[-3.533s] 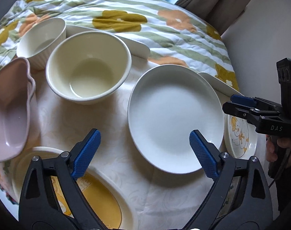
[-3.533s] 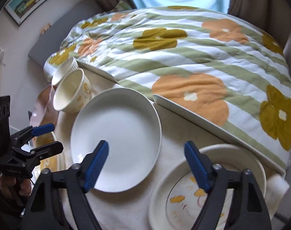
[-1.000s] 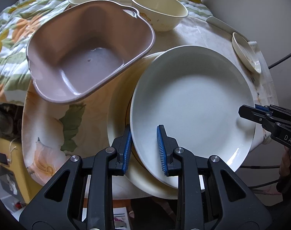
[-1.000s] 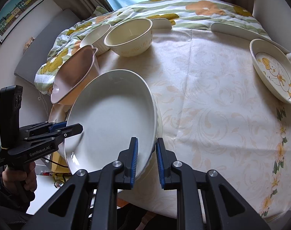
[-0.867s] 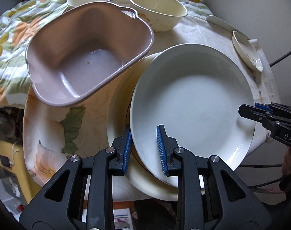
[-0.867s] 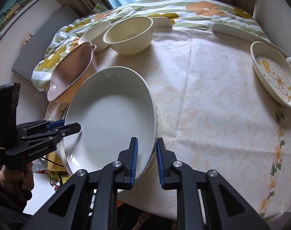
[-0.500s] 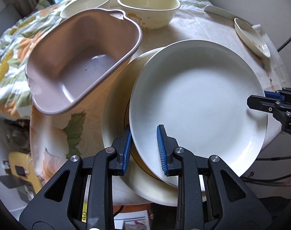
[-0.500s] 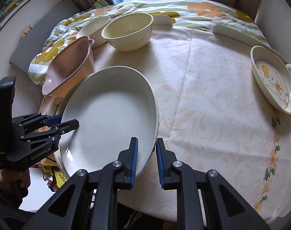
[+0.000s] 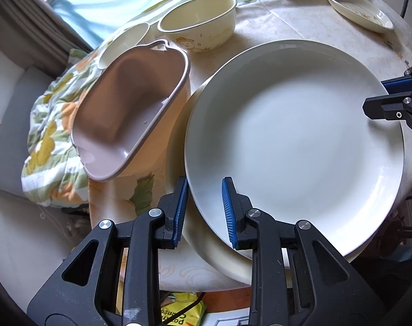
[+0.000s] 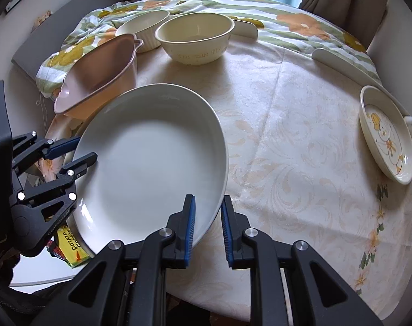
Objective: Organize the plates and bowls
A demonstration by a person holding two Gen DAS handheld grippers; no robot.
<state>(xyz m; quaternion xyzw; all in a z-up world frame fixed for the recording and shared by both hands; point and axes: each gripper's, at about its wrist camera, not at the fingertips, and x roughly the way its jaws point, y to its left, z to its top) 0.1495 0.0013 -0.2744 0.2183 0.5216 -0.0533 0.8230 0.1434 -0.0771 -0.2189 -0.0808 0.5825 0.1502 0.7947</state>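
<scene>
Both grippers grip one large white plate [image 9: 293,141] [image 10: 151,157] by opposite rims. My left gripper [image 9: 205,180] is shut on its near-left rim, one pad above and one below. My right gripper [image 10: 207,198] is shut on the opposite rim. Each gripper shows in the other's view: the left gripper [image 10: 85,149] and the right gripper [image 9: 374,95]. The white plate lies nearly level over a cream plate [image 9: 176,163] at the table's left edge; whether they touch I cannot tell.
A pink dish [image 9: 130,114] [image 10: 97,70] sits tilted just behind the plates. Farther back stand a cream bowl [image 9: 197,24] [image 10: 195,38] and a small white bowl [image 10: 143,27]. A duck-pattern plate [image 10: 388,135] lies far right. A floral quilt [image 10: 301,27] borders the table.
Both grippers, earlier open over the table, closed on the white plate and carried it left over the cream plate. In the last second it swung flatter, and the left view rolled.
</scene>
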